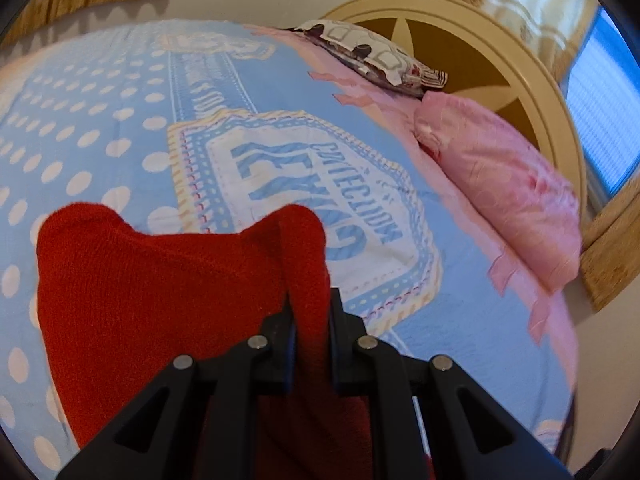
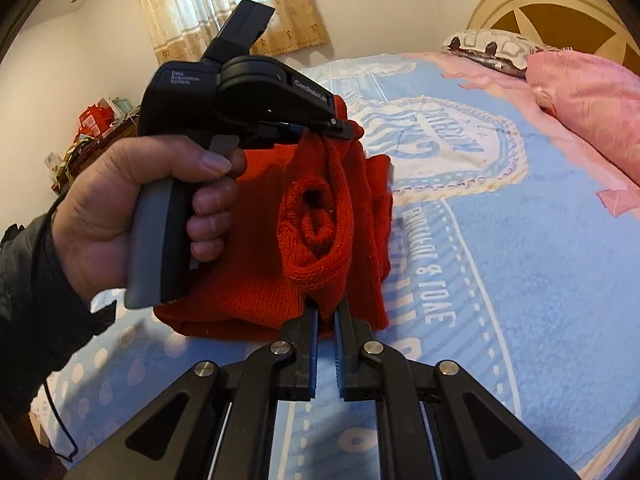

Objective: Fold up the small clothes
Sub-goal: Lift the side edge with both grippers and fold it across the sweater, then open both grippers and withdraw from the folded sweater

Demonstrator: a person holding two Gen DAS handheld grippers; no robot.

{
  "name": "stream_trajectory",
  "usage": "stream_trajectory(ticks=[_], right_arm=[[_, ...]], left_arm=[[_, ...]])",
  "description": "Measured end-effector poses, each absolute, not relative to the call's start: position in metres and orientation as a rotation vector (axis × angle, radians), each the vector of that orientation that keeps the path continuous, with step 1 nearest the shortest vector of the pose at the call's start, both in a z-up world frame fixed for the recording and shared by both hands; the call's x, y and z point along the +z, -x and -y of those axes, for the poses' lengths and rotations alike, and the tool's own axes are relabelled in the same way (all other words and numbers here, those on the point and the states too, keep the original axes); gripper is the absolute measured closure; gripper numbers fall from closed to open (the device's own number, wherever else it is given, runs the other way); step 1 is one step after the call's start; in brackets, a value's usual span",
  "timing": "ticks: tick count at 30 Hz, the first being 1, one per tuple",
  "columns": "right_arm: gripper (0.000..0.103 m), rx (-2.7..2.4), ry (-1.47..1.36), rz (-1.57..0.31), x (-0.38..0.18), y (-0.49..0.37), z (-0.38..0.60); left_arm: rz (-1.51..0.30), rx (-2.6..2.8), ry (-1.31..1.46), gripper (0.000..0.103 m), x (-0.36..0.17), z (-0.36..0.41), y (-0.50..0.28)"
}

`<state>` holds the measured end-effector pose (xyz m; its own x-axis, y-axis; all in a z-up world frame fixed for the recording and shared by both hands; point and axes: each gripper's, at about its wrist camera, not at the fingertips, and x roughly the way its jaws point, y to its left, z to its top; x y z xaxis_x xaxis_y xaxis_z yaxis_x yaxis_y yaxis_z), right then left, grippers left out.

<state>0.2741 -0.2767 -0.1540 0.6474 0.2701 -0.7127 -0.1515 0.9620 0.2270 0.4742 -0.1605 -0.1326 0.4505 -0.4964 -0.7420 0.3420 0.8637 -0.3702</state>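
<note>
A red knitted garment point(image 1: 160, 280) hangs over the blue bedspread point(image 1: 120, 120). In the left wrist view my left gripper point(image 1: 312, 308) is shut on a thick fold of it, and the cloth drapes to the left. The right wrist view shows the same red garment point(image 2: 240, 280) bunched up, a rolled sleeve or cuff in front. My right gripper point(image 2: 328, 312) is shut on its near lower edge. The left gripper point(image 2: 344, 130), held by a person's hand point(image 2: 132, 208), pinches the garment's far upper edge. The garment's lower fold rests on the bed.
A pink pillow point(image 1: 508, 192) and a patterned pillow point(image 1: 376, 56) lie by the cream headboard point(image 1: 500, 40). A pink sheet edge point(image 2: 500, 76) runs along the bedspread. Curtains point(image 2: 224, 4) hang on the far wall, and a cluttered shelf point(image 2: 96, 124) stands at the left.
</note>
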Motion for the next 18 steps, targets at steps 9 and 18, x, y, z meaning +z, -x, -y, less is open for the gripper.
stream_trajectory(ticks=[9, 18], right_arm=[[0.097, 0.251, -0.207, -0.870, -0.161, -0.274, 0.286], [0.097, 0.301, -0.231, -0.896, -0.164, -0.275, 0.284]], left_arm=[[-0.918, -0.533, 0.144, 0.079, -0.116, 0.162, -0.463], [-0.818, -0.478, 0.052, 0.064, -0.105, 0.125, -0.414]])
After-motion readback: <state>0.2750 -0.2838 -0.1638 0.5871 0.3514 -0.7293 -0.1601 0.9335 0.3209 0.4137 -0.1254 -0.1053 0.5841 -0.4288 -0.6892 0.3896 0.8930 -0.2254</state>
